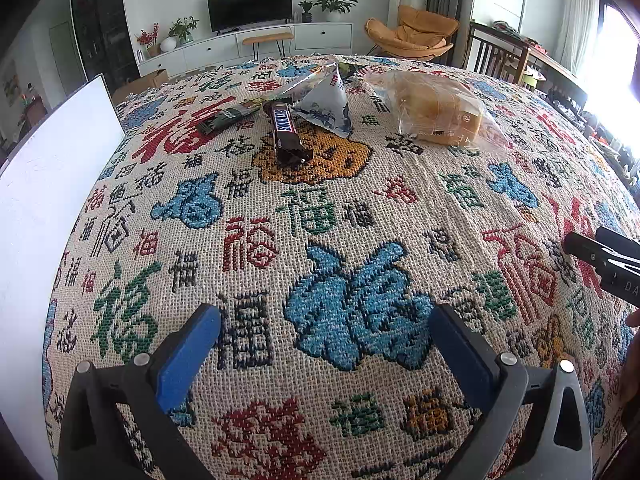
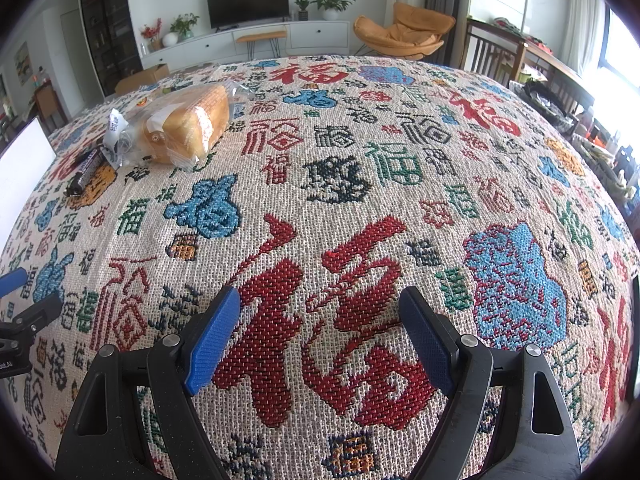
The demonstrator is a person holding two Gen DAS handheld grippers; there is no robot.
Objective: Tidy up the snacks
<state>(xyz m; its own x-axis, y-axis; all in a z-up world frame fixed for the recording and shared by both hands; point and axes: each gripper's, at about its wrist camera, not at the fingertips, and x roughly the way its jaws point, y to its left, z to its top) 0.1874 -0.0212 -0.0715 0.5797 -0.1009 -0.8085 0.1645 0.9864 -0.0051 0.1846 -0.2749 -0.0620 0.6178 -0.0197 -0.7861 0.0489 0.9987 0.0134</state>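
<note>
On the patterned woven cloth (image 1: 340, 240) lie a brown Snickers bar (image 1: 285, 130), a dark green wrapped bar (image 1: 230, 115), a blue-and-white triangular pouch (image 1: 328, 108) and a loaf of bread in a clear bag (image 1: 436, 110), all at the far side. My left gripper (image 1: 326, 338) is open near the front edge, well short of them, holding nothing. In the right wrist view the bread (image 2: 188, 124), the pouch (image 2: 116, 136) and the Snickers bar (image 2: 86, 168) sit at the far left. My right gripper (image 2: 320, 314) is open over bare cloth, empty.
A white box (image 1: 52, 200) stands at the cloth's left edge. The right gripper's black body (image 1: 604, 258) enters from the right in the left view. Behind the table are a TV cabinet (image 1: 248, 44), an orange chair (image 1: 412, 34) and a wooden chair (image 2: 496, 54).
</note>
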